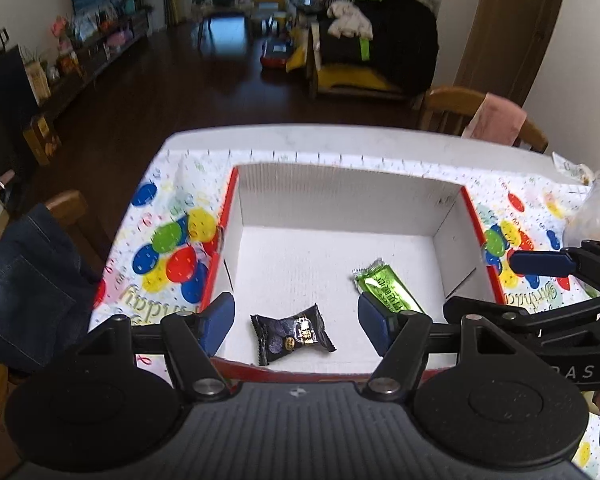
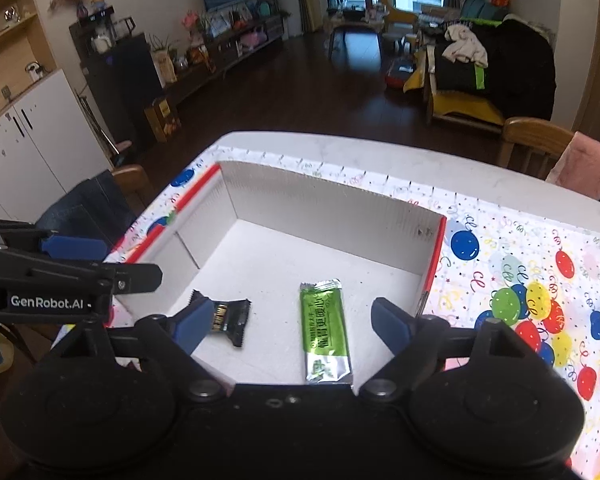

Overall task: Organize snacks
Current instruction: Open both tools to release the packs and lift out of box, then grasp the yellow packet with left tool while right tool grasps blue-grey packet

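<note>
"GenRobot.AI" is showing on the left gripper [image 2: 72, 250]; both it and the right gripper [image 2: 294, 326] are hanging wide, empty, over the box [image 2: 332, 200] holding two snacks [image 2: 326, 336].

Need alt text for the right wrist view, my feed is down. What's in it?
A white box with red edges sits on a balloon-print tablecloth, holding a green snack bar and a black wrapped candy lying apart on its floor. The right tongs hang open and empty above the box, and the left tongs reach in from the left edge.
</note>
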Motion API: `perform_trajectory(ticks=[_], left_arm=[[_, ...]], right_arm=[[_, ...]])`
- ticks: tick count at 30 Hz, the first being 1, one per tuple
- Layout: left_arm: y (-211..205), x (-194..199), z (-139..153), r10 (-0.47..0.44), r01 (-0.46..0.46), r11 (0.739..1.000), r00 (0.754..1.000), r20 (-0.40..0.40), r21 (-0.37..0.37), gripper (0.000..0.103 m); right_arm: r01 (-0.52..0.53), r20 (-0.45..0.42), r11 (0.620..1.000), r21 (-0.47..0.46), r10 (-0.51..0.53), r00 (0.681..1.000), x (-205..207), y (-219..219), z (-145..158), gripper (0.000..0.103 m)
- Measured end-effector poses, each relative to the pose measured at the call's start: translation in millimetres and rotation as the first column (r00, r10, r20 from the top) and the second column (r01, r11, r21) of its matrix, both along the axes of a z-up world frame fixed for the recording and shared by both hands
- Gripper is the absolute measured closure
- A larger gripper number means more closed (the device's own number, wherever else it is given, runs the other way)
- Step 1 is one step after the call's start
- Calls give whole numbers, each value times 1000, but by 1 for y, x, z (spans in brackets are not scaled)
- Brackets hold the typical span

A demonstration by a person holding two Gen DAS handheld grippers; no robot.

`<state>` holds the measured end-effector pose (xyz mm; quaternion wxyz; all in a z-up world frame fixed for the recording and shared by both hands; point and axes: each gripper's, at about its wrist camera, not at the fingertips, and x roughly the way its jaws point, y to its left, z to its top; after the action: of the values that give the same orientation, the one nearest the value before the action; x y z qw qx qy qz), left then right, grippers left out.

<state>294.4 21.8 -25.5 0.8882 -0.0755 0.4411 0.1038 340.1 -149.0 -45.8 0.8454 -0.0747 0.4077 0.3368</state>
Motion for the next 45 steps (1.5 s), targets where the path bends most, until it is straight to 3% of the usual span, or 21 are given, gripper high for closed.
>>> perform_trajectory(ticks=[17, 20, 29, 36, 40, 45], left_arm=[[8, -99, 19, -88, 88, 996, 988, 124, 10, 25], [11, -118, 18, -96, 94, 995, 984, 147, 23, 19], [32, -165, 0, -67, 70, 998, 984, 164, -9, 19], [61, -184, -22, 0, 4, 999, 995, 103, -45, 19], [66, -187, -40, -32, 33, 999, 998, 48, -32, 19], [65, -188, -67, -59, 58, 997, 998, -27, -48, 19]], right_arm=[[77, 42, 991, 113, -82, 996, -96, -29, 6, 2], [94, 55, 989, 117, -101, 993, -113, -31, 3, 1], [173, 75, 981, 86, -179, 981, -159, -30, -20, 0], [210, 71, 977, 26, -211, 975, -180, -39, -43, 0], [188, 76, 982, -26, -185, 980, -189, -48, -58, 0], [230, 31, 971, -64, -229, 973, -188, -61, -81, 0]])
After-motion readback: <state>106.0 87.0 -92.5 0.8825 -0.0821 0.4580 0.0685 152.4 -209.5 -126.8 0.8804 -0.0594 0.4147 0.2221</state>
